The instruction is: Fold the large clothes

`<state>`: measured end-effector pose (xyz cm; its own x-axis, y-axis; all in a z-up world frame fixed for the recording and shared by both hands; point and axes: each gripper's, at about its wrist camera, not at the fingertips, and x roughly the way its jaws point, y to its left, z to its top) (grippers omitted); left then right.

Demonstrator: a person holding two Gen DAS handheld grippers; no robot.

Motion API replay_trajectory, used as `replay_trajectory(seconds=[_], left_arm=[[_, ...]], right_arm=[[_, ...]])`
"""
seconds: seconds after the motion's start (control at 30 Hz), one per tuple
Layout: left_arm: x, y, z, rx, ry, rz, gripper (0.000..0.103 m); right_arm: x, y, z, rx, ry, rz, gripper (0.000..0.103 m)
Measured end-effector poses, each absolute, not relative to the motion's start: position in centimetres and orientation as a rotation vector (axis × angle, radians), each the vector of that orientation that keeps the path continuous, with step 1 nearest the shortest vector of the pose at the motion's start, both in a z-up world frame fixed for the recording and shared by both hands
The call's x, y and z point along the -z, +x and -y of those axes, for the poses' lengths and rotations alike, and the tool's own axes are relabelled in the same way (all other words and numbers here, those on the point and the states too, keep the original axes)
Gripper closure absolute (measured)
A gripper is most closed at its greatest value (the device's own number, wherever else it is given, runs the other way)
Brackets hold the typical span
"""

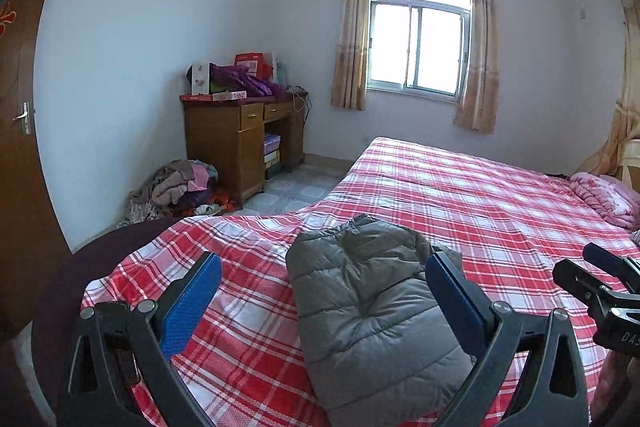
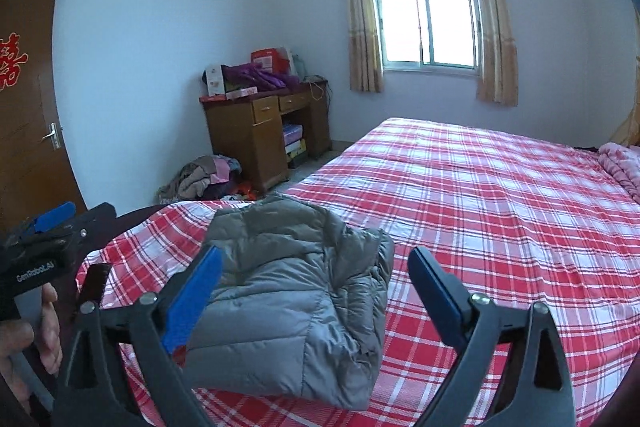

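A grey quilted puffer jacket [image 1: 372, 311] lies folded into a compact bundle on the red plaid bed [image 1: 480, 195], near its front left corner. It also shows in the right wrist view [image 2: 288, 291]. My left gripper [image 1: 324, 263] is open and empty, held just above the jacket with the bundle between its blue pads. My right gripper [image 2: 316, 263] is open and empty, above the jacket's right edge. The right gripper [image 1: 600, 275] shows at the right edge of the left wrist view, and the left gripper [image 2: 52, 223] at the left edge of the right wrist view.
A pink quilt [image 1: 604, 199] lies at the bed's far right. A wooden desk [image 1: 240, 139] with boxes and purple cloth stands by the far wall. A clothes pile [image 1: 180, 187] lies on the floor beside it. A brown door [image 2: 28, 115] is at left. A dark round table [image 1: 60, 275] adjoins the bed corner.
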<state>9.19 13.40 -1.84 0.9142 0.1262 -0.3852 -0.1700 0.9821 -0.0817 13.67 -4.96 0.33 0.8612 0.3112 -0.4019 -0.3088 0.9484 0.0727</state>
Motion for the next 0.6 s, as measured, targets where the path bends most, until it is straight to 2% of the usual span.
replay_trajectory(seconds=[0.6], left_arm=[[2.52, 9.29, -13.08, -0.16, -0.099, -0.404, 0.001]], right_arm=[[0.12, 12.63, 4.78, -0.345, 0.009, -0.421, 0.007]])
